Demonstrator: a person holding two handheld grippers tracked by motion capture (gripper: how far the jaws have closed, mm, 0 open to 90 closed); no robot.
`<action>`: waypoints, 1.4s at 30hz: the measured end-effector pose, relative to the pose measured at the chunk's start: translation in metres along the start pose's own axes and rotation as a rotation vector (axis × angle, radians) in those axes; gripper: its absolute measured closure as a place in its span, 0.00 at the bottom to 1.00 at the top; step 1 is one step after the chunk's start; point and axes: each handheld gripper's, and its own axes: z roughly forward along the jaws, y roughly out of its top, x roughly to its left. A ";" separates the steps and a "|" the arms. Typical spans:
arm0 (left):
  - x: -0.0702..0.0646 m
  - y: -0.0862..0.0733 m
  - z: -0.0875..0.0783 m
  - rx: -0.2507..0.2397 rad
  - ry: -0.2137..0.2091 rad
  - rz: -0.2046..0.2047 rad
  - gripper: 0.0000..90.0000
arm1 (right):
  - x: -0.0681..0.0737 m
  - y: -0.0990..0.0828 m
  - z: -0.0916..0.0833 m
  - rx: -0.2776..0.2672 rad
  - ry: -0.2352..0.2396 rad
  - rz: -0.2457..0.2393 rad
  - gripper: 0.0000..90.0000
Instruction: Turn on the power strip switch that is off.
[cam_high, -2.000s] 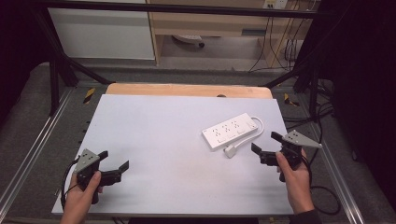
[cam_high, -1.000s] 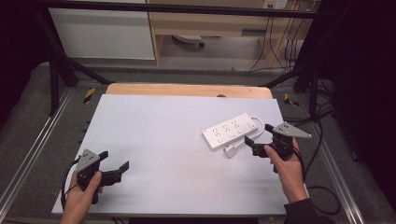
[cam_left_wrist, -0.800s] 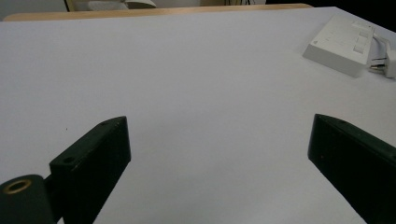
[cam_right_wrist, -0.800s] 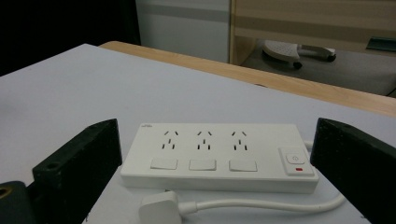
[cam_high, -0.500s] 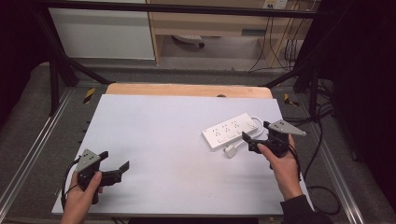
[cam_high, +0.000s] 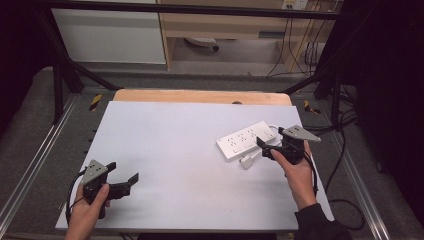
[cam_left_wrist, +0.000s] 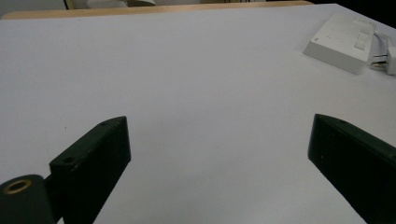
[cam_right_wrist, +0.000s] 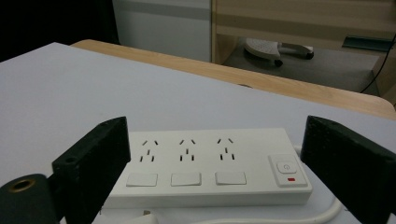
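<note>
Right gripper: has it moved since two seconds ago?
Yes. The right gripper has moved up the high view toward the power strip; its open jaws, just closing slightly, hold nothing.

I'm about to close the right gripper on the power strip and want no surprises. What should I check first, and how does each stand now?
1. right gripper open: ok; jaws just closing slightly, nothing pressed.
2. power strip lies between its jaws' line: ok.
3. Strip flat on the table: ok.
4. plug and cord loose beside the strip: ok, unplugged.
5. left gripper open, far from the strip: ok.
6. Pads touching the strip: cannot tell.
</note>
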 end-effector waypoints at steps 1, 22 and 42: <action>0.000 0.000 0.000 0.000 0.000 0.000 0.06 | 0.000 0.000 0.001 -0.001 -0.002 -0.004 0.12; 0.000 0.000 0.000 0.003 0.000 0.005 0.06 | 0.003 -0.003 0.014 0.014 0.012 -0.024 0.46; 0.000 0.000 0.000 0.008 0.001 0.013 0.06 | 0.003 -0.015 0.039 0.052 0.003 -0.033 0.73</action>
